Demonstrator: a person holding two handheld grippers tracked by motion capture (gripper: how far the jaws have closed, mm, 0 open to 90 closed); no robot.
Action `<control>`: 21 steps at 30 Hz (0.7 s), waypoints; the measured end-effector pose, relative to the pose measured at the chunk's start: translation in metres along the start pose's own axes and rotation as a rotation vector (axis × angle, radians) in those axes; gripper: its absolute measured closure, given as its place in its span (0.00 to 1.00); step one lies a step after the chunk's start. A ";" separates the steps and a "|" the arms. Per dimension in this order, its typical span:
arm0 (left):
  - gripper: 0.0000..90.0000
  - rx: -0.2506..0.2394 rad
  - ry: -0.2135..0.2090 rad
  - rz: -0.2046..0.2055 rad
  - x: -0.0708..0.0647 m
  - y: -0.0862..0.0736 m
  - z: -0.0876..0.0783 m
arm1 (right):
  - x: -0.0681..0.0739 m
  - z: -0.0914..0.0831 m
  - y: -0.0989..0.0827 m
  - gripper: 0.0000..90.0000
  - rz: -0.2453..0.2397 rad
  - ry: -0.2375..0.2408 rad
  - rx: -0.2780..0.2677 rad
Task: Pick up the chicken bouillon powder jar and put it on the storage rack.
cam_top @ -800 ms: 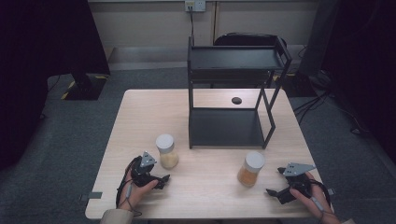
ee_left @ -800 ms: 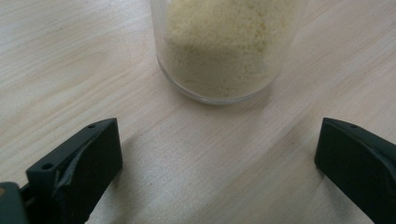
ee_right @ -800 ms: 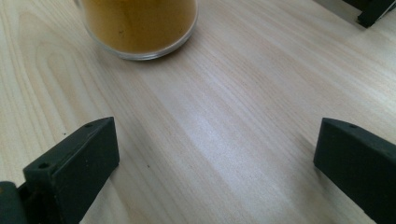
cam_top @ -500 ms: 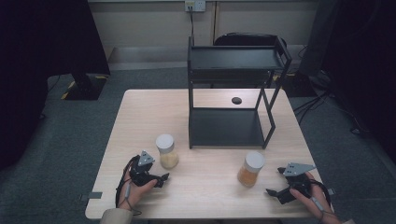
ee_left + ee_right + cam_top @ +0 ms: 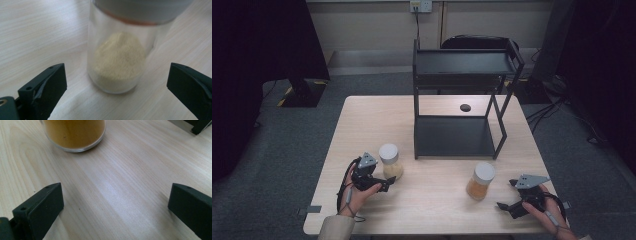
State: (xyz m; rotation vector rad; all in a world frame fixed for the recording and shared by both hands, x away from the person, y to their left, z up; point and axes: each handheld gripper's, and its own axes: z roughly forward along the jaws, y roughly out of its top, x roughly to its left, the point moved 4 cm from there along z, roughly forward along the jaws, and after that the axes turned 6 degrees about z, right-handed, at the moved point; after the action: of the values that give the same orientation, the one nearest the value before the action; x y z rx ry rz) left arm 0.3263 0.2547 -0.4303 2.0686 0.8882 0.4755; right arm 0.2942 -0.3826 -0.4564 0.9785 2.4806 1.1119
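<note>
Left gripper [image 5: 388, 184] jaws spread wide, just short of the pale-powder jar [image 5: 389, 161], right gripper [image 5: 507, 206] also agape, orange-powder jar [image 5: 481, 181] near it, black shelf rack [image 5: 462, 100] behind.

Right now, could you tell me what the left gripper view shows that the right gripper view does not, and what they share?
Left gripper view: a clear jar of pale powder with a grey lid, centred ahead of the open left gripper.

Right gripper view: the base of a jar of orange-brown powder, ahead and off to the left of the open right gripper, plus the foot of a black rack.

Both: the light wooden table.
</note>
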 end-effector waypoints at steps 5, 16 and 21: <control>0.02 -0.018 0.003 -0.001 0.000 0.008 0.001 | 0.000 0.000 0.000 0.00 0.000 0.000 0.000; 0.10 -0.039 -0.003 -0.001 0.003 0.024 0.005 | 0.000 0.000 0.000 0.00 0.000 0.000 0.000; 0.15 -0.055 -0.020 0.008 0.005 0.032 0.008 | 0.000 0.000 0.000 0.00 0.000 0.000 0.000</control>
State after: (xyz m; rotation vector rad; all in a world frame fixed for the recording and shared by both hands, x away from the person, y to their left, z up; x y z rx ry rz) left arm 0.3480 0.2404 -0.4095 2.0244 0.8468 0.4773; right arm 0.2942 -0.3826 -0.4564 0.9781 2.4808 1.1117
